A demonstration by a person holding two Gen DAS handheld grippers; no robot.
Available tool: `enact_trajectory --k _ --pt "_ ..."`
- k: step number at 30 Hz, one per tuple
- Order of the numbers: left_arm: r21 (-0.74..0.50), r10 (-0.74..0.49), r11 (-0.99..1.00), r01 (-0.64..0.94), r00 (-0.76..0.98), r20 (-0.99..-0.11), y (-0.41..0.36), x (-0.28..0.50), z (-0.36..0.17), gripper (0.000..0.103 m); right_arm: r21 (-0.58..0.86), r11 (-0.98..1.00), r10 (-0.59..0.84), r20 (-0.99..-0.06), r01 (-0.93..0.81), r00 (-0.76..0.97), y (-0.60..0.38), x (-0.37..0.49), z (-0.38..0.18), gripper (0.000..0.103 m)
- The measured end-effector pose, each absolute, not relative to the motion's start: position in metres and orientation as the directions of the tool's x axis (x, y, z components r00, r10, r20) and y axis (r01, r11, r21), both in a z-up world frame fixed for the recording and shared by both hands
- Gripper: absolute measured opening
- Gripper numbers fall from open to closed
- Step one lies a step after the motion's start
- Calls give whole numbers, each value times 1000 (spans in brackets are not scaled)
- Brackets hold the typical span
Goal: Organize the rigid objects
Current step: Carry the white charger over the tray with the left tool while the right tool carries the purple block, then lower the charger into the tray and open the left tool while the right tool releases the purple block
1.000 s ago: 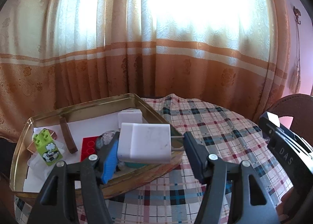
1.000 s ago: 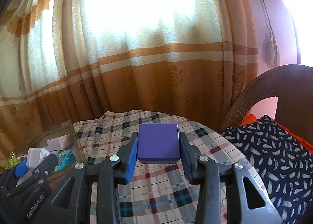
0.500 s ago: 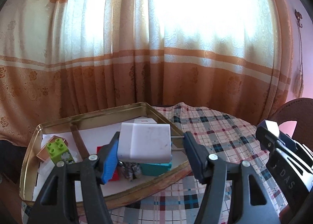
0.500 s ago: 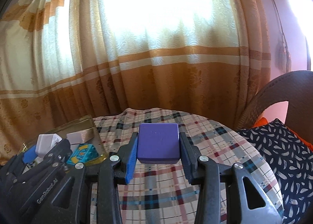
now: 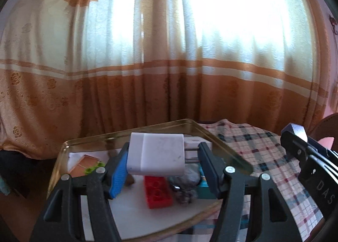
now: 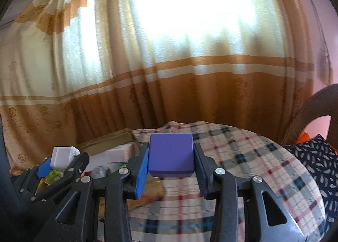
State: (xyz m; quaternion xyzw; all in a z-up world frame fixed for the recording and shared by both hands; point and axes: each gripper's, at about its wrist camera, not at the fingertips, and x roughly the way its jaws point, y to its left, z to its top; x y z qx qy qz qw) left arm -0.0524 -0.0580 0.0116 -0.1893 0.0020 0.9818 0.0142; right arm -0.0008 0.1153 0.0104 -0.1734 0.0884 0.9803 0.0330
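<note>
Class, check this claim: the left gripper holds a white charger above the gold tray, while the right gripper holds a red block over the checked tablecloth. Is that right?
Not quite. The block in the right gripper is purple, not red, as the right wrist view shows. The rest holds: the left gripper grips the white charger above the gold tray, and the block is over the checked tablecloth.

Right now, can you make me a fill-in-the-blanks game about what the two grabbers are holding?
1. The left gripper holds a ____ charger.
2. The right gripper holds a ____ block.
3. The red brick lies in the gold ____.
Missing words: white; purple; tray
</note>
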Motion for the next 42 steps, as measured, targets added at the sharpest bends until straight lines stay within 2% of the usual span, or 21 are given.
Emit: enact_trajectory --k 25,42 --pt "-52 -70 -994 101 -907 -416 -116 -72 3 63 120 -993 -56 -356 14 -933 57 -55 15 43" --pt "-37 -131 -986 162 -897 -423 -127 -75 1 63 100 -994 -81 -389 45 -918 36 -88 27 43"
